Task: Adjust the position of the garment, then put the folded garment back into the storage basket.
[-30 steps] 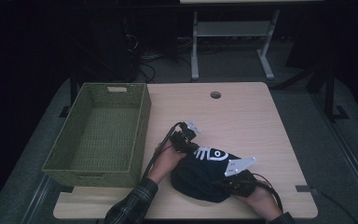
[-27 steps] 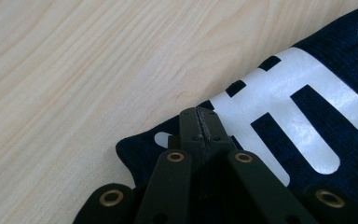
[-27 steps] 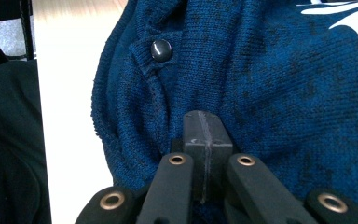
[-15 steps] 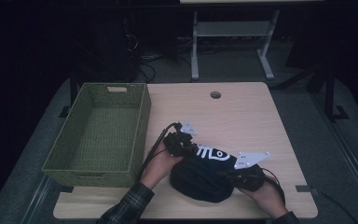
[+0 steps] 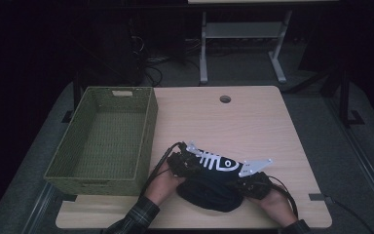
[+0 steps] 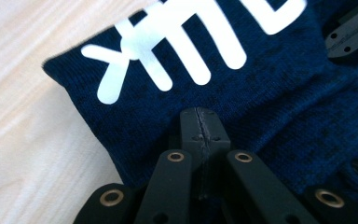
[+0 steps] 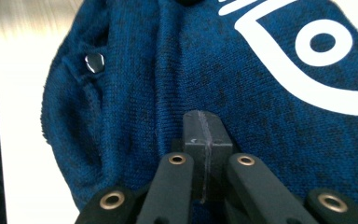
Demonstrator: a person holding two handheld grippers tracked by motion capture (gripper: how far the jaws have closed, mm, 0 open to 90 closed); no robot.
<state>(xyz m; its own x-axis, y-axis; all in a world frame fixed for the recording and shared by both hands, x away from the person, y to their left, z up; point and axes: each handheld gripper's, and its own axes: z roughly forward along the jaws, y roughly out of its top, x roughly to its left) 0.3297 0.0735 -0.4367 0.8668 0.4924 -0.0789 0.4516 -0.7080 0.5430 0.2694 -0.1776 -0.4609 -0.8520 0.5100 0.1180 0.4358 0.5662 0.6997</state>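
Note:
A dark blue knitted garment (image 5: 209,192) with a white fish-skeleton print lies bunched near the front edge of the wooden table (image 5: 253,126). My left gripper (image 5: 187,163) rests at its left edge, jaws shut, tips lying on the fabric (image 6: 261,93) just below the print. In the left gripper view (image 6: 200,114) no cloth shows between the pads. My right gripper (image 5: 251,185) sits at the garment's right side. Its jaws (image 7: 203,116) are shut too and lie on the blue knit (image 7: 191,70) near the fish's eye. A hand holds each gripper.
A green woven basket (image 5: 148,126) stands on the table's left half, close to my left gripper. A round cable hole (image 5: 225,99) sits near the far edge. A metal snap (image 7: 94,62) shows on the garment. A desk frame and cables stand beyond the table.
My left gripper has drawn back toward the near edge and now lies against the garment's left side. The right gripper has shifted slightly to the right. The garment looks more bunched.

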